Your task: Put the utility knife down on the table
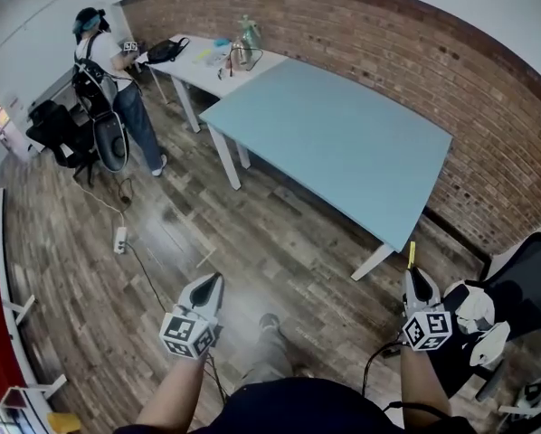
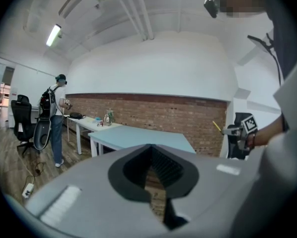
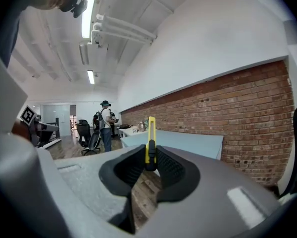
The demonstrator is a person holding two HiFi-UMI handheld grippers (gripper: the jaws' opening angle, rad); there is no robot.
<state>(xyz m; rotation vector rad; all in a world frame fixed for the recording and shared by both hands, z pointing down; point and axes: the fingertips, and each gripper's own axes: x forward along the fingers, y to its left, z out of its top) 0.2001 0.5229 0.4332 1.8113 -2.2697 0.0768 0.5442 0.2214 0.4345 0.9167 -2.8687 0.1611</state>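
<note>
My right hand-held gripper (image 3: 149,163) clamps the knife (image 3: 150,133) upright in the air, just off the surface's (image 1: 343,143) near corner. My left hand-held gripper (image 2: 151,171) is closed and empty. Set-down not yet done.

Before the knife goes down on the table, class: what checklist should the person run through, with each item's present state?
1. Knife gripped by the right hand-held gripper: ok, the pads press on it.
2. Bare space on the blue table: ok.
3. Knife above the table top: not ok, it is short of the near edge, over the floor.
4. Left hand-held gripper empty and clear of the knife: ok.
5. Blade drawn in: cannot tell.
6. Other person clear of the blue table: ok, standing at the far white table.
</note>
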